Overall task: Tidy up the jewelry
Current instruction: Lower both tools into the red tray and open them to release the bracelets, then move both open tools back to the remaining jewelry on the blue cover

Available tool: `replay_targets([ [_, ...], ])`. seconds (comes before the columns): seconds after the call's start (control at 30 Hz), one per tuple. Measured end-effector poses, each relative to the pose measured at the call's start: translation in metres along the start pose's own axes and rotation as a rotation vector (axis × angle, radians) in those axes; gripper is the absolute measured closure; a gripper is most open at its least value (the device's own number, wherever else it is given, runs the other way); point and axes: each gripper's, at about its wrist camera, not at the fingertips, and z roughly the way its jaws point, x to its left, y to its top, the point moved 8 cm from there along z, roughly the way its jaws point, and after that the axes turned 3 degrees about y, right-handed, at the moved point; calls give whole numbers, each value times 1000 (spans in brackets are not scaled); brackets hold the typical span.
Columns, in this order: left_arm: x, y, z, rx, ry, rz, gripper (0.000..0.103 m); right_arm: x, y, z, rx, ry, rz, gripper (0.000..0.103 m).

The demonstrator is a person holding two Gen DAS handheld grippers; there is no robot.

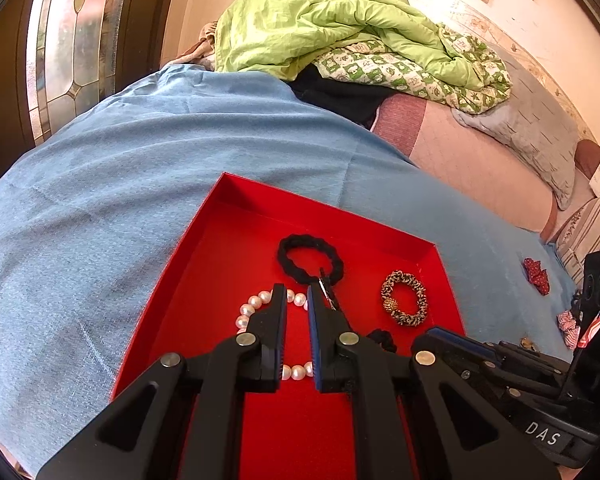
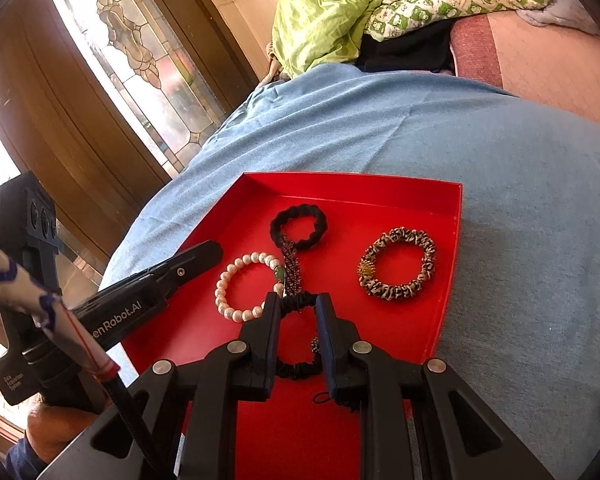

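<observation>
I am holding both grippers over a red tray (image 2: 444, 280) lying on a blue cloth (image 2: 500, 200).

Left gripper (image 1: 297, 298): its jaws are standing almost together, with only a narrow gap and nothing between the pads. It is hanging above a pearl bracelet (image 2: 236, 284) on the left part of the tray floor.

Right gripper (image 2: 298, 304): its jaws are standing slightly apart and gripping nothing. A small black hair tie (image 2: 300, 370) is lying on the tray floor in the gap below them; I cannot tell whether the pads are touching it.

Further items in the tray: a black scrunchie (image 2: 300, 226) toward the far wall, and a leopard-print scrunchie (image 2: 398, 274) on the right part. A dark beaded strand (image 2: 291, 268) is running from the black scrunchie toward the hair tie, passing just beside the pearl bracelet.

A red bow (image 1: 536, 274) is lying on the cloth, well apart from the tray.
</observation>
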Motion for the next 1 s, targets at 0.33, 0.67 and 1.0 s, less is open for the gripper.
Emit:
replay_targets([
  [0.33, -24, 1, -1, -5, -38, 20, 94, -12, 4, -17, -22, 8, 44, 83],
  [0.67, -80, -3, 0, -2, -115, 89, 94, -42, 12, -63, -73, -21, 129, 83],
  [1.0, -173, -29, 1, 35, -251, 246, 93, -112, 3, -161, -156, -120, 265, 83],
])
